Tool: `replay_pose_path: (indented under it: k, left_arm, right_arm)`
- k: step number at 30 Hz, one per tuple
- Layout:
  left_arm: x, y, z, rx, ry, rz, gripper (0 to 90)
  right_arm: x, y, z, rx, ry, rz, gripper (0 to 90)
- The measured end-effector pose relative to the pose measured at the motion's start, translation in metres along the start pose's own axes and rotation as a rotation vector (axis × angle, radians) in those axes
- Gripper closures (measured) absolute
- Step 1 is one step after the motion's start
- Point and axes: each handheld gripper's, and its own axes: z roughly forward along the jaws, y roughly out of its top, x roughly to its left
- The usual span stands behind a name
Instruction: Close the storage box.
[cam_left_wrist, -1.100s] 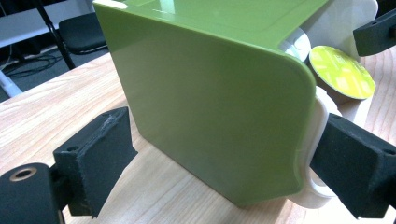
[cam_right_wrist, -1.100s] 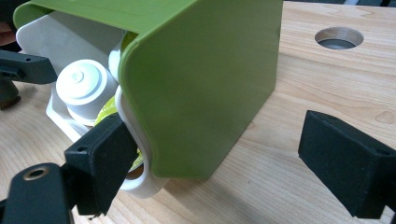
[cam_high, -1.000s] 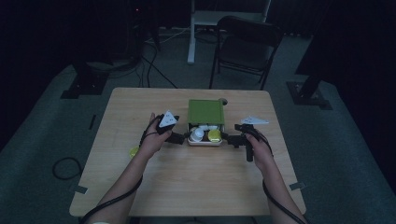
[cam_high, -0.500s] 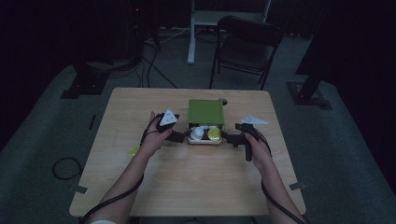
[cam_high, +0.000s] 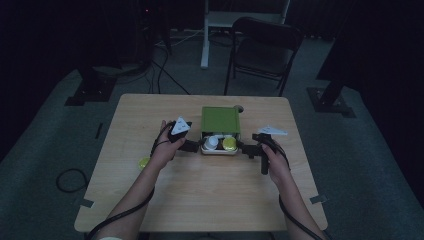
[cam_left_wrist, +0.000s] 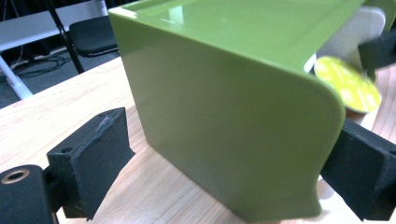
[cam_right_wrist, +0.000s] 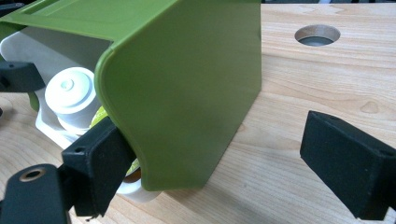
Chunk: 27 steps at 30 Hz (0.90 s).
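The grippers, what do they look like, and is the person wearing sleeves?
Each gripper is black. The left gripper and right gripper each carry a pale grey three-cornered plate on top and trail a black cable along the forearm. Up close, the fingers are chunky black blocks with rough foam-like pads. The forearms are bare, with no sleeves on them.

A light wooden table (cam_high: 210, 200) stands on a grey carpeted floor (cam_high: 365, 165). Near its far edge there is a round hole (cam_right_wrist: 317, 35) cut through the top. A small yellow-green disc (cam_high: 144, 162) lies on the table's left part. Beyond the table, a dark folding chair (cam_high: 265, 50) stands beside a white table leg (cam_high: 204, 35). Black cables (cam_high: 165, 70) run across the floor behind the table, and a cable loop (cam_high: 70, 179) lies on the floor to the left. Two dark stand bases (cam_high: 90, 92) sit at either side of the floor.
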Motion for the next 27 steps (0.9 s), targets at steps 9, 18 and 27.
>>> replay_pose_path:
  k: [9,18,27]
  left_arm:
    - [-0.007,0.003,-0.002,-0.004,-0.030,-0.051,7.5]
    - [-0.006,0.003,-0.006,-0.001,-0.009,-0.055,7.6]
    - [-0.007,0.000,-0.018,0.007,0.005,-0.060,7.6]
  right_arm:
    - [0.003,0.000,-0.002,0.002,-0.005,-0.013,10.5]
    - [0.006,0.004,-0.003,-0.005,-0.016,-0.038,10.5]
    - [0.010,0.004,-0.008,-0.008,-0.021,-0.049,10.5]
